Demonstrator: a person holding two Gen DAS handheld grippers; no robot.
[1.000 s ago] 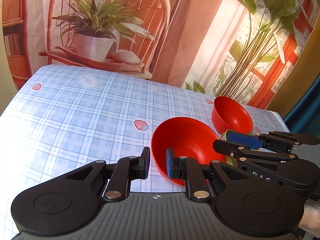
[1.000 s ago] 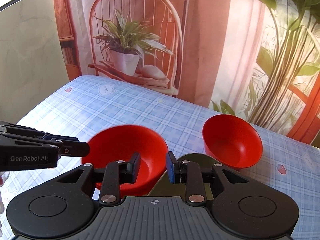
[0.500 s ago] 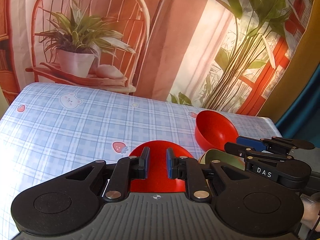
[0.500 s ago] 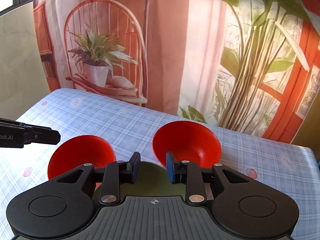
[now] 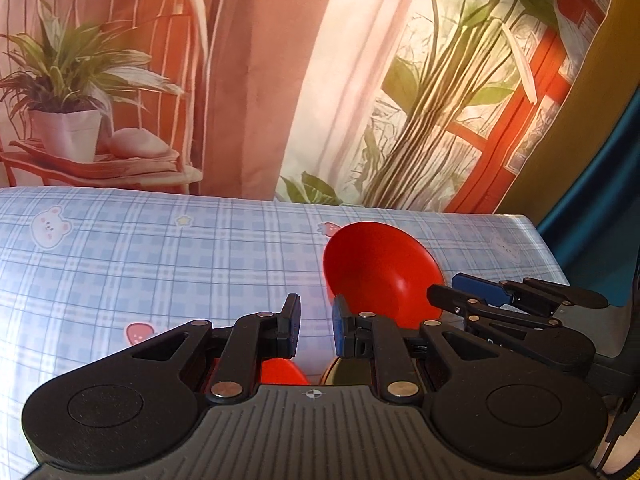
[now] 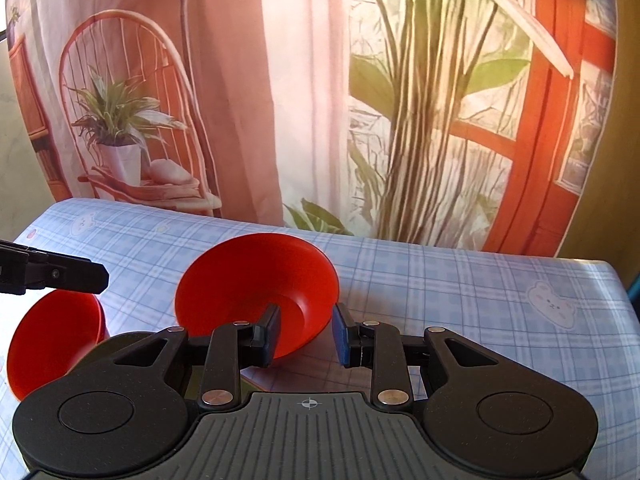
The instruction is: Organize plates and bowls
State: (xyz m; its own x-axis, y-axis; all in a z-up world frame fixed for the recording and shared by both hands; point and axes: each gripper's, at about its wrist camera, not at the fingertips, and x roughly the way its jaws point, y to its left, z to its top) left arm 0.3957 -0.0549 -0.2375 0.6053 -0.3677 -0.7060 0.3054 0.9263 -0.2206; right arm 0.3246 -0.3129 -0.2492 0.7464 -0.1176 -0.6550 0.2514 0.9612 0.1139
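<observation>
both cameras have pulled back and tipped up since the earlier frames, so the bowls now sit lower in view and more of the printed backdrop (image 6: pixel 360 100) shows.

left gripper (image 5: pixel 316 330): its fingers (image 5: pixel 292 328) stand spread with a gap between the pads, pinching nothing. just under them a sliver of the near red bowl (image 5: pixel 280 372) peeks out, with an olive plate (image 5: pixel 348 372) beside it, both mostly hidden by the gripper body. the far red bowl (image 5: pixel 380 268) lies beyond the right finger, tilted with its opening toward the camera, on the blue checked worktop (image 5: pixel 160 260).

right gripper (image 6: pixel 306 334): its fingers (image 6: pixel 272 336) are spread wider, also empty. the left pad overlaps the rim of the far red bowl (image 6: pixel 256 284) in the picture; whether it touches cannot be told. the near red bowl (image 6: pixel 56 340) rests at lower left, apart from the far one, under the tip of the left gripper (image 6: pixel 52 274). a dark plate edge (image 6: pixel 108 342) shows between the two bowls, behind the gripper body. the worktop (image 6: pixel 460 300) runs to the backdrop.
</observation>
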